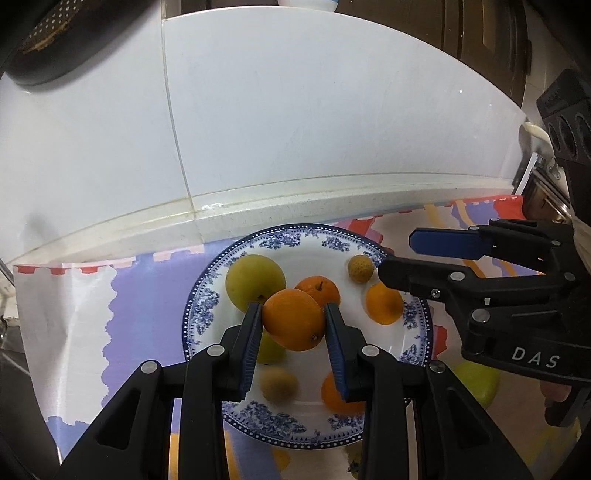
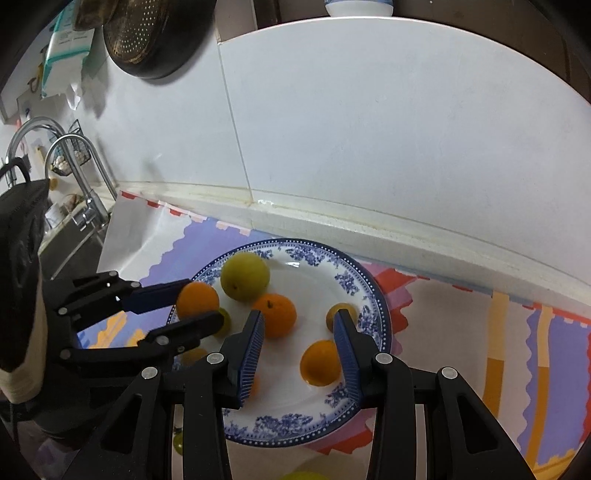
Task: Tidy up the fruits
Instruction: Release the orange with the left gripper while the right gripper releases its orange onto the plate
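The left gripper (image 1: 293, 321) pinches an orange (image 1: 293, 319) between its blue pads, holding it above the left part of the plate (image 1: 192, 306), low in the centre of the left view. The right gripper (image 2: 301, 347) is spread with nothing between its fingers, poised over the right half of the plate near a second orange (image 2: 319, 363) that lies at lower centre of the right view. Much of the sorting looks done: on the plate sit a green fruit (image 1: 255, 280) at its upper left, a stemmed orange (image 1: 319, 290) at its middle, a small brown fruit (image 1: 359, 268) near the far rim, and further pieces blurred under the left fingers. What remains, as far as can be judged, is to set down the held orange and gather the strays: a green fruit (image 1: 476, 382) lies off the plate on the cloth (image 1: 147, 295) at lower right of the left view, and another shows at the bottom edge of the right view. The plate is crowded, so a free spot is scarce, and the two grippers work close together over it and could knock each other or the fruit. Behind stands a white tiled wall (image 1: 295, 110); a tap (image 2: 79, 173) and sink occupy the left edge of the right view, and a dark colander (image 2: 155, 33) hangs at upper left.
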Motion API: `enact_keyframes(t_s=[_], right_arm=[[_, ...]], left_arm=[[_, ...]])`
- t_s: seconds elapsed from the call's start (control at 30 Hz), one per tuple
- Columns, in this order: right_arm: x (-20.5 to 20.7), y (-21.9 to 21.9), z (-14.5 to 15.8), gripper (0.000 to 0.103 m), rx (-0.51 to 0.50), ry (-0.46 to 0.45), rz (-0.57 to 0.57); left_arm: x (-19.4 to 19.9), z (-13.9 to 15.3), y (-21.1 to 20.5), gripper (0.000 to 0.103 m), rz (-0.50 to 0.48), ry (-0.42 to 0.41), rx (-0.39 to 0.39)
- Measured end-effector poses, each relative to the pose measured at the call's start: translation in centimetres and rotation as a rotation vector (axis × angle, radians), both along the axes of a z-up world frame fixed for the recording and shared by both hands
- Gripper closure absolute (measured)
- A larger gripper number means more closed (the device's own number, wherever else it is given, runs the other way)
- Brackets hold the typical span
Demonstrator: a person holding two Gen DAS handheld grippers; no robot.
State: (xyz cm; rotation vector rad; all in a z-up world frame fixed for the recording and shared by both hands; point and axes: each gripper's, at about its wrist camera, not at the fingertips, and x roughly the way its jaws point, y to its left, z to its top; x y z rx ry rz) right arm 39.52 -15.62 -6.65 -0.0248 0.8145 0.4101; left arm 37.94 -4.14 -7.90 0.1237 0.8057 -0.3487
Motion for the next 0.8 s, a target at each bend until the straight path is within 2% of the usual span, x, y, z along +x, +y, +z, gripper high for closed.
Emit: enact_keyframes(t_s=[0.33,0.43,0.7,0.8], right_arm=[[-1.1,-0.5,0.6,0.063,-0.007,-0.027,-0.026],[-1.8,-0.7,1.1,0.063,-0.005,-0.040,-0.039],[-4.2,-1.3,3.1,0.063,0.011,-0.096,-0.074],[-5.2,-1.5,3.7,0.062,0.013,-0.114,-0.086]], left_arm=[[-1.0,1.2,-0.1,0.065,-0.007,-0.028,0.000],[-1.9,2.3,0.2,0.059,0.008,-0.057,-0.006],[-4.9,5.2,1.0,0.051,0.053,-0.143,-0.014],[-6.2,5.9,1.4,0.044,0.076,-0.167,-0.013]])
